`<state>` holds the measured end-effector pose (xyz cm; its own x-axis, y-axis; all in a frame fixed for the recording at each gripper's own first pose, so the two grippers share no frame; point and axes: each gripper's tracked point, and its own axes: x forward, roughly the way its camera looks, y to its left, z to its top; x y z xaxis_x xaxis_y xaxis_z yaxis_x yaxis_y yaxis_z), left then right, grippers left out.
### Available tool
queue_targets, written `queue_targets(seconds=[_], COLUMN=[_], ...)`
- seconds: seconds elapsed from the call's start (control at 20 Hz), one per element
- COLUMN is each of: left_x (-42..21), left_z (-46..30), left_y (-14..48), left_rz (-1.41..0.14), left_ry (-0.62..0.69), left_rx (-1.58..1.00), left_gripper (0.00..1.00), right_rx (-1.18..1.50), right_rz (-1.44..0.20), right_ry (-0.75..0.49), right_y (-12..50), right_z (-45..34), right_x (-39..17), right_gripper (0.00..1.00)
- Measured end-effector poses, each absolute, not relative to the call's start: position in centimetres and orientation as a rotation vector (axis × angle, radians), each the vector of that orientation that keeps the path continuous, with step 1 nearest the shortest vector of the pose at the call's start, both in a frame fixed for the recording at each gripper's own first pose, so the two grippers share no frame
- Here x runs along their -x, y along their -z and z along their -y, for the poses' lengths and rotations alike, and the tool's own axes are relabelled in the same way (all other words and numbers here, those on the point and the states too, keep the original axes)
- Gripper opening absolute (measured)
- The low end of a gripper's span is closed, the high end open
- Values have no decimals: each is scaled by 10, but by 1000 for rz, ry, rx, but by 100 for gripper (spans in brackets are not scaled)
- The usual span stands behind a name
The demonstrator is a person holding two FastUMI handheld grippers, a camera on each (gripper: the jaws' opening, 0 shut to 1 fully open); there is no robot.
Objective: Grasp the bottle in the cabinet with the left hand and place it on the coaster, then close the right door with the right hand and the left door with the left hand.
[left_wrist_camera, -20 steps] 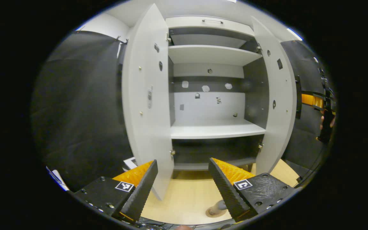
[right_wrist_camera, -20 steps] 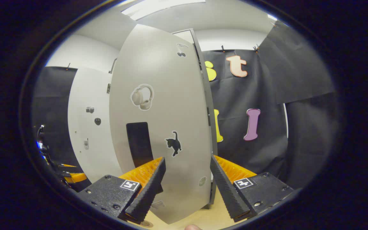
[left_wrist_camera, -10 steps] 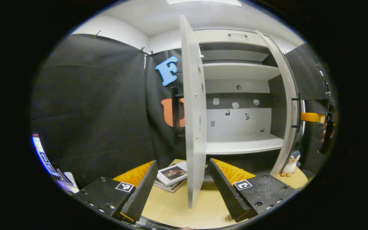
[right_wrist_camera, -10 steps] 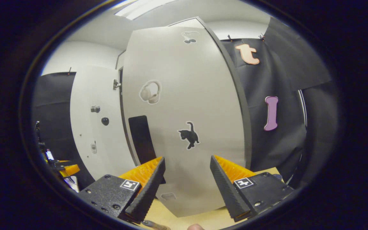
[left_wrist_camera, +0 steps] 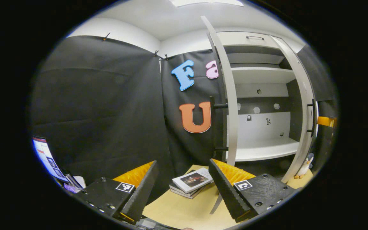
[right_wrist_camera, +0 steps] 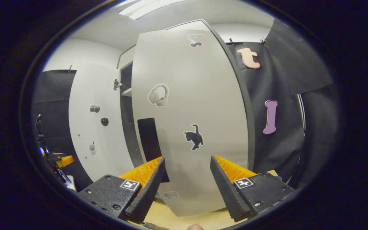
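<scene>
Since the earlier frame, the right door (right_wrist_camera: 190, 121) has been swung further toward closing. Right gripper (right_wrist_camera: 186, 182) fingers are held apart and empty; a flat, steady push should be kept.

Left claw (left_wrist_camera: 182, 188) and right claw (right_wrist_camera: 185, 187) gape, holding nothing.
</scene>
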<state>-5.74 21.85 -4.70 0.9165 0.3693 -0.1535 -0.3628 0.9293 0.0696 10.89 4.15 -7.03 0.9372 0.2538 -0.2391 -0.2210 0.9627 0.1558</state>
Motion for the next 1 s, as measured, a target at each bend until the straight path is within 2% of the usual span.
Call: queue_targets(seconds=[0.2, 0.7, 0.8, 0.85, 1.0], left_x=[38, -1, -4, -5, -8], left_z=[-236, -234, -233, -233, -231], left_y=[47, 33, 34, 36, 35], left_rz=[-162, -136, -138, -141, -154], left_ry=[-391, -302, -286, -277, -229], left_rx=[-80, -59, -30, -6, 14], left_gripper=[98, 98, 94, 96, 92], right_rx=[-107, -70, -69, -74, -75], right_rz=[-277, -280, -285, -287, -284], right_ry=[-189, -66, -48, -50, -45], right_y=[81, 72, 74, 74, 71], right_z=[-28, 24, 30, 31, 40], right_x=[-88, -52, -48, -46, -40], right_gripper=[93, 93, 93, 93, 93])
